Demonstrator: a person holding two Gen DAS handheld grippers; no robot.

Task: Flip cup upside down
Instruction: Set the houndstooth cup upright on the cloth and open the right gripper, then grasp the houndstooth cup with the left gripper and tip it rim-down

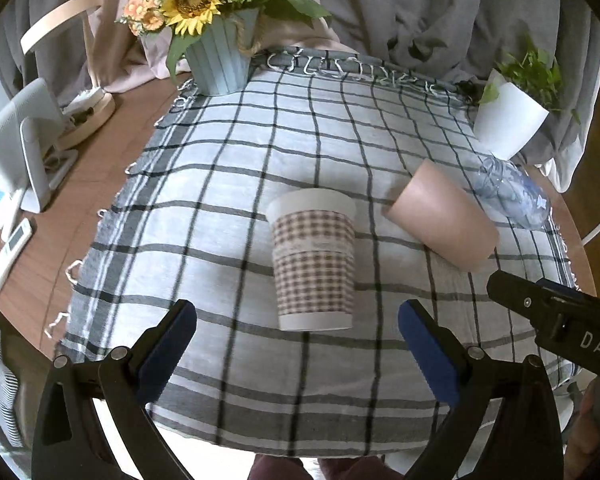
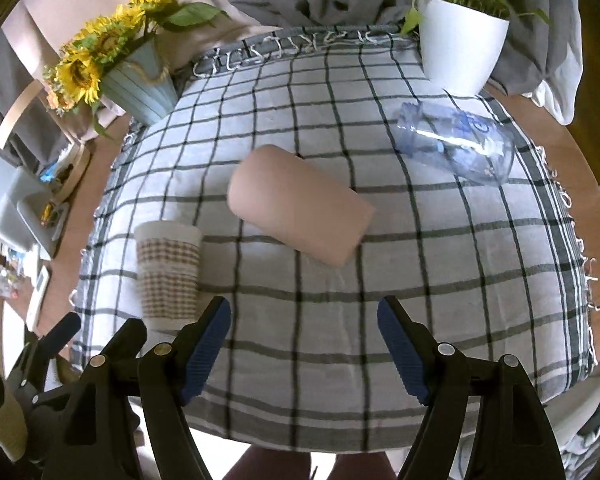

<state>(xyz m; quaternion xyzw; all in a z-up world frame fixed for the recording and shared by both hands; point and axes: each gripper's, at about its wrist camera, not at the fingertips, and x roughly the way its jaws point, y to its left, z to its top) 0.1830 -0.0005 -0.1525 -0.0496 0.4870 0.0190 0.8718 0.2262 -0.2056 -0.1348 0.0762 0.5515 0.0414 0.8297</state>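
Checked paper cup (image 1: 313, 260), standing upside down, wide mouth on the plaid cloth (image 1: 220, 200), mid-table toward the near edge. Just beyond and between the tips of the left gripper (image 1: 298, 328), not touched; jaws spread wide, nothing held. Pink cup (image 1: 440, 220) on its side toward the right edge, straight ahead of the right gripper (image 2: 304, 332), apart from it; jaws likewise wide, empty. Clear bottle (image 2: 456, 146) lying near the far right corner, white plant pot (image 2: 458, 52) behind it. Sunflower pot (image 1: 220, 64) at the far left corner. Left view only: remote (image 1: 8, 258) on bare wood at the left edge. Right view only: bottle's full length; checked cup at far left of frame.
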